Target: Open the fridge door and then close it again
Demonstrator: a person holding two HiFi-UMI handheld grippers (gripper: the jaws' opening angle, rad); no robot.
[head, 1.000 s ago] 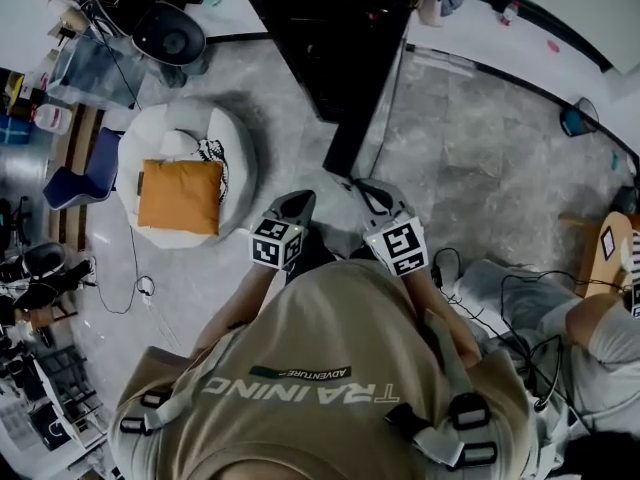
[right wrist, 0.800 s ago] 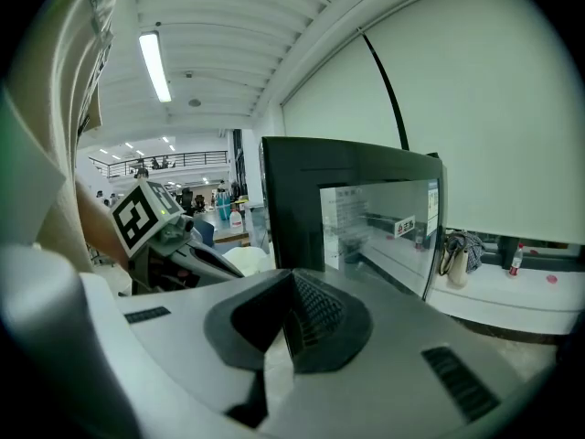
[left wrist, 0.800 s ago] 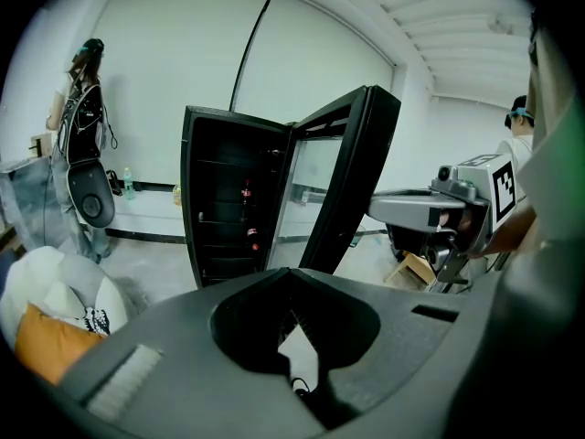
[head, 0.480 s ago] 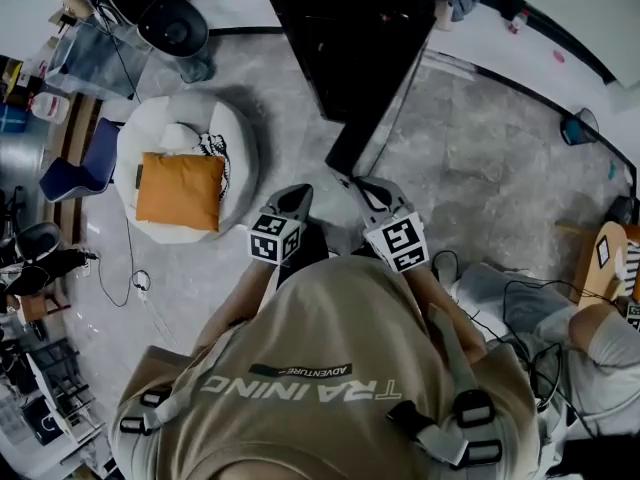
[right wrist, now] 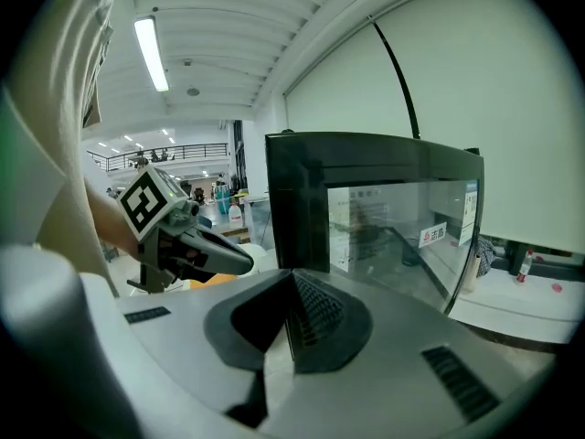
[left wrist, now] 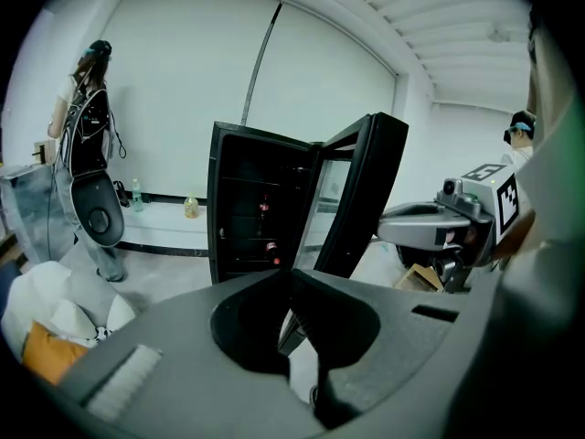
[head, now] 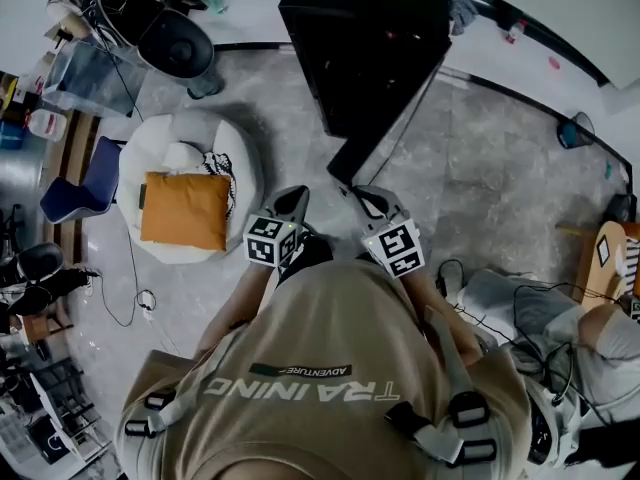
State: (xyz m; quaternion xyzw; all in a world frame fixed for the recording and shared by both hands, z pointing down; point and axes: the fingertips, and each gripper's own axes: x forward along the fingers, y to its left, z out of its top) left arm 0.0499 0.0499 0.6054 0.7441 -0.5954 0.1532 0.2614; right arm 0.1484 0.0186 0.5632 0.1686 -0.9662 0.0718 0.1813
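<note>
Our left hand-held gripper [head: 292, 202] and right hand-held gripper [head: 366, 201] sit by our chest, jaws together on nothing. The fridge [head: 365, 38] stands ahead, its door [head: 352, 156] open towards us, probably ready for a closing push.

The black fridge [left wrist: 260, 210] stands upright, its glass-paned door [left wrist: 364, 195] swung wide open.
</note>
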